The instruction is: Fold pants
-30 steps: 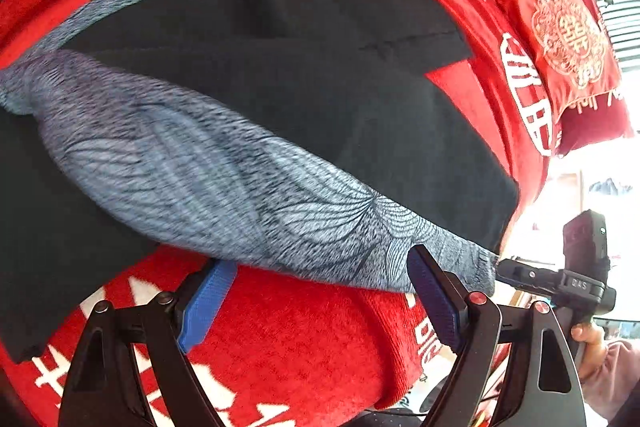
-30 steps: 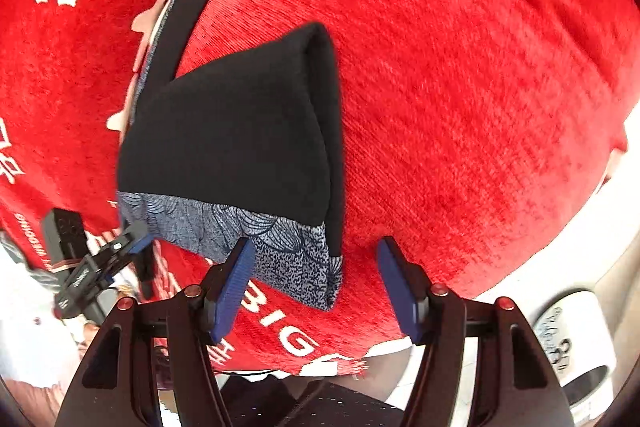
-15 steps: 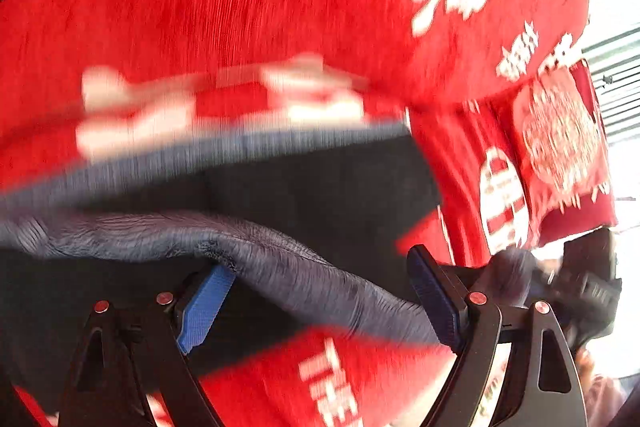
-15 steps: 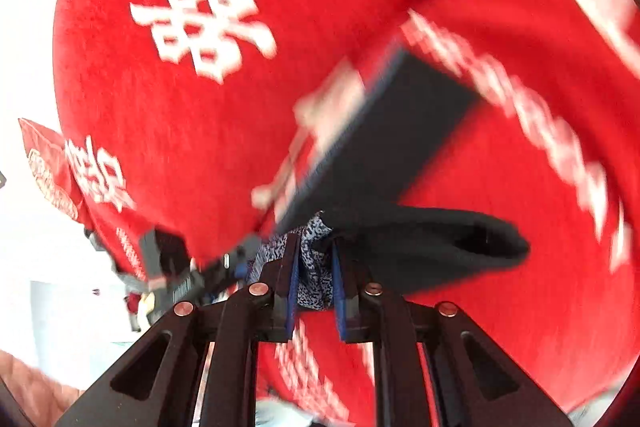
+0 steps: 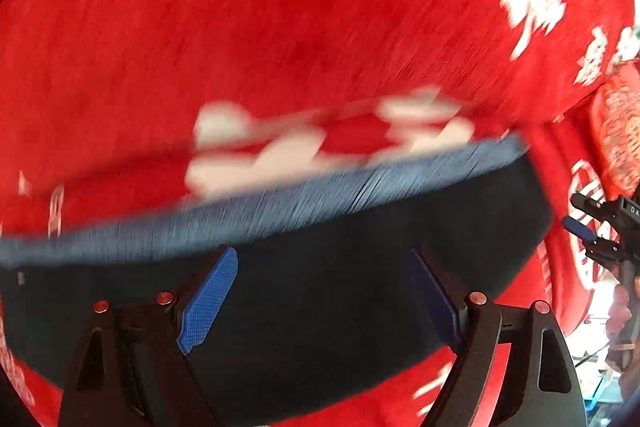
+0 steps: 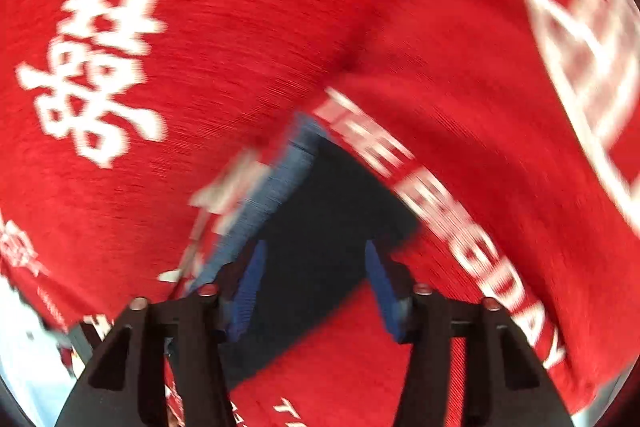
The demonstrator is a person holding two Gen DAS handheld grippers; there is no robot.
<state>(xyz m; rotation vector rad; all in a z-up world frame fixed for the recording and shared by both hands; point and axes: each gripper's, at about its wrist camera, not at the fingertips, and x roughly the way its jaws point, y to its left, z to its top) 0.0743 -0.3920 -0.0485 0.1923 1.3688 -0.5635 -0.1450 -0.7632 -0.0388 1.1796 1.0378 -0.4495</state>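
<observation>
A red blanket [image 5: 280,27] with white characters and lettering fills both views; whatever lies under it is hidden. At the right edge of the left wrist view a red cushion [image 5: 620,131] shows, with a bright, washed-out strip of room at lower right. The pants [image 5: 340,287], black with a blue-grey patterned band along their upper edge, lie flat on the blanket across the lower half of that view, and at lower centre of the right wrist view [image 6: 320,227]. The left gripper [image 5: 324,301] stands wide open above the black cloth, holding nothing. The right gripper [image 6: 312,291] is open too, jaws apart over a corner of the pants. Both frames are motion-blurred, so the band's pattern and the lettering are hard to read.
</observation>
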